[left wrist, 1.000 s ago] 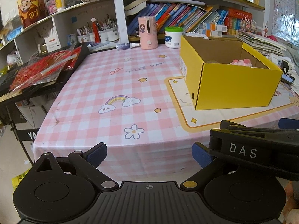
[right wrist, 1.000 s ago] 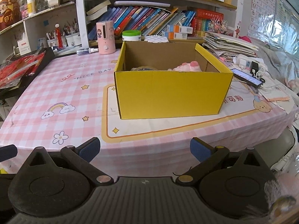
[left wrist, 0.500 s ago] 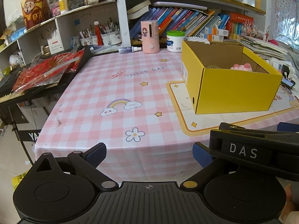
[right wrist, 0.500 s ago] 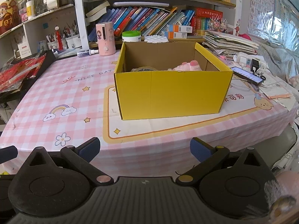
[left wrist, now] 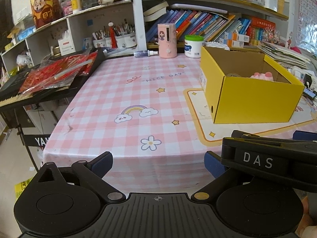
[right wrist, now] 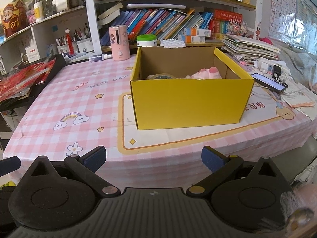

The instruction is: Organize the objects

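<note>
1. Cluttered study corner: bookshelves (right wrist: 168,21) behind a desk (left wrist: 122,91) covered in pink checked cloth.
2. Yellow box (right wrist: 190,97) sits right of desk centre on a cream mat (right wrist: 158,136), open top up. Long axis runs roughly along the front edge in the right view, one long side facing that gripper. Likely parked there as the collection bin, within reach of both grippers.
3. Inside the box: pink plush (right wrist: 206,73) toward the right end, a round flat item (right wrist: 160,76) toward the left. Only their tops show over the rim, so I can't tell what else is in there.
4. Back edge of the desk: pink dispenser (left wrist: 167,40) upright, white jar (left wrist: 193,45) with green lid just beside it, small spray bottle (left wrist: 145,53) lying on its side, long axis along the back edge. They look like permanent desk items, not strays; that's a guess.
5. Left edge: red packets (left wrist: 55,73) stacked on a black keyboard (left wrist: 23,95), off the cloth.
6. Left gripper (left wrist: 158,163): fingers spread wide, nothing between them, hovering off the front edge near the left corner.
7. Right gripper (right wrist: 152,156): also spread, empty, off the front edge facing the box.
8. Cloth between grippers and box is bare, so sorting looks about done; both tools seem parked clear.
</note>
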### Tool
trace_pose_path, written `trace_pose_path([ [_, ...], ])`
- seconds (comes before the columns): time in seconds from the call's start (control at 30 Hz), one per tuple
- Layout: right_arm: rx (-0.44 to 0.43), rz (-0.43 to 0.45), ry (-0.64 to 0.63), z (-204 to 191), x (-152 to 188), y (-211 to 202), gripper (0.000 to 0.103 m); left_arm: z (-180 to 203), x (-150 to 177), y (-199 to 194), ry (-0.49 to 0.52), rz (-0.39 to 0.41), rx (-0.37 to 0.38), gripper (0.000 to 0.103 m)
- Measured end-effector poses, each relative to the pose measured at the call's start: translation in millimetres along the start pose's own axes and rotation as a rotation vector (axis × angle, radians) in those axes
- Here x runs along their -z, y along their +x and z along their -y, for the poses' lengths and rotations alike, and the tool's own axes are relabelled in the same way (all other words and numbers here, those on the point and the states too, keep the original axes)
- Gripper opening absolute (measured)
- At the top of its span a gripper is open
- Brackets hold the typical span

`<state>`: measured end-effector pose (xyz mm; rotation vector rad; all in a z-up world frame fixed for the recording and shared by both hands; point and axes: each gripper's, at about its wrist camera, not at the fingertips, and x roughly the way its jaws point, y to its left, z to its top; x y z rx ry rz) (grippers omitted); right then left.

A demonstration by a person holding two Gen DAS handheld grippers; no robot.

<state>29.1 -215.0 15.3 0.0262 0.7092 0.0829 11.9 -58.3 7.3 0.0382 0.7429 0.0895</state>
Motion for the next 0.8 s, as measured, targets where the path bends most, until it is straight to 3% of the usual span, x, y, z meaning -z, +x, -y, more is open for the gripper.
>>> trace_pose_path([
  [0.8,-0.035,0.006,-0.025,-7.2,-2.4,-1.0,0.103,-6.6,0.8,-0.5,-0.018,0.004,0.010,0.100],
])
